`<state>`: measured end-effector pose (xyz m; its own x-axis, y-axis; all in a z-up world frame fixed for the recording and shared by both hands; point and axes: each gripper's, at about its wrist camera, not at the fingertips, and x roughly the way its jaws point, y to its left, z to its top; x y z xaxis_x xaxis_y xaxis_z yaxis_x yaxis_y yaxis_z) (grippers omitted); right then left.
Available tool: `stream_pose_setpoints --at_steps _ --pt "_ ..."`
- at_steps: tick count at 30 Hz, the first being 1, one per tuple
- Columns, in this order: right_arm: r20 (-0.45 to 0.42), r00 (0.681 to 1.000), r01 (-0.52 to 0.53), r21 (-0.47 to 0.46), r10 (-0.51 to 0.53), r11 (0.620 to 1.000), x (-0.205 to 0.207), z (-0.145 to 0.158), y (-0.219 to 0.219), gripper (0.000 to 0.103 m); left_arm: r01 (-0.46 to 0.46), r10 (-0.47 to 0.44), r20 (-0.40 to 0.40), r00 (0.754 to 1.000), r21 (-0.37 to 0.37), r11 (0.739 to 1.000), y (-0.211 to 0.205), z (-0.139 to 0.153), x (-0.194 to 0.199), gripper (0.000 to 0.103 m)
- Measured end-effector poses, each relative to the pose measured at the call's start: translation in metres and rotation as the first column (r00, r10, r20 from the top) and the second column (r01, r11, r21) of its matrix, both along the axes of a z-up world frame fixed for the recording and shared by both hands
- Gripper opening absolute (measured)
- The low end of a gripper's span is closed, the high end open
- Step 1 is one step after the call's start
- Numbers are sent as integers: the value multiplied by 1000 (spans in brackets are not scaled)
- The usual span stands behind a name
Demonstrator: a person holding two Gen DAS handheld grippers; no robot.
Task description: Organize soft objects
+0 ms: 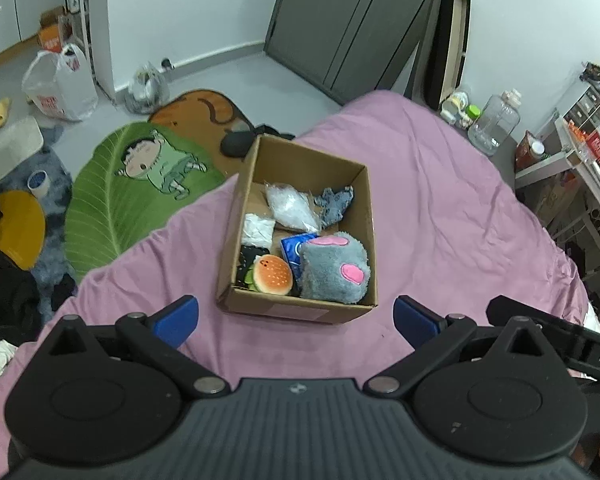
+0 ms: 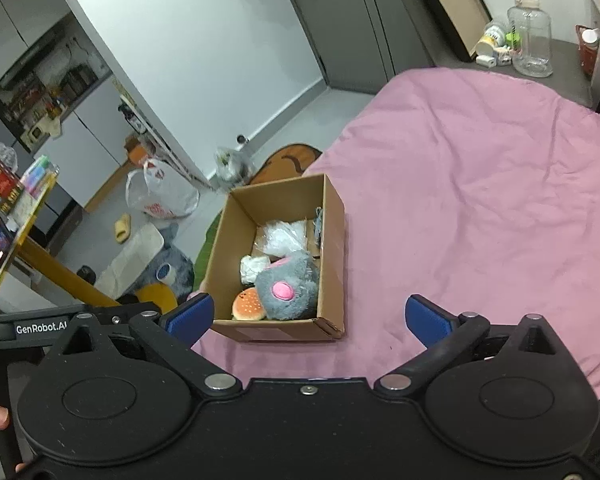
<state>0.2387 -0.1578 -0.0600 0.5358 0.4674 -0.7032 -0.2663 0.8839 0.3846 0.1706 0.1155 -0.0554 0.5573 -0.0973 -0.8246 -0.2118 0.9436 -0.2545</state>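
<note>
Left wrist view: the left gripper (image 1: pixel 296 320) has its blue fingers (image 1: pixel 174 322) spread wide, holding nothing. The right gripper (image 2: pixel 310 318) is spread wide too, with nothing in it. Just past them, a cardboard box (image 1: pixel 296 312) sits on the pink blanket (image 1: pixel 440 208). Inside it, a toy burger (image 1: pixel 271 275) lies beside a gray fluffy toy (image 1: pixel 334 268). Behind them lies a clear plastic bag (image 1: pixel 292 206).
</note>
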Motion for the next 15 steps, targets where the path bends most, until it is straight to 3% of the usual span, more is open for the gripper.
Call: stream_pose_setpoints --at_steps 15 --pt "85 996 38 -7 -38 999 -57 27 -18 103 30 -39 117 992 72 997 -13 38 -63 103"
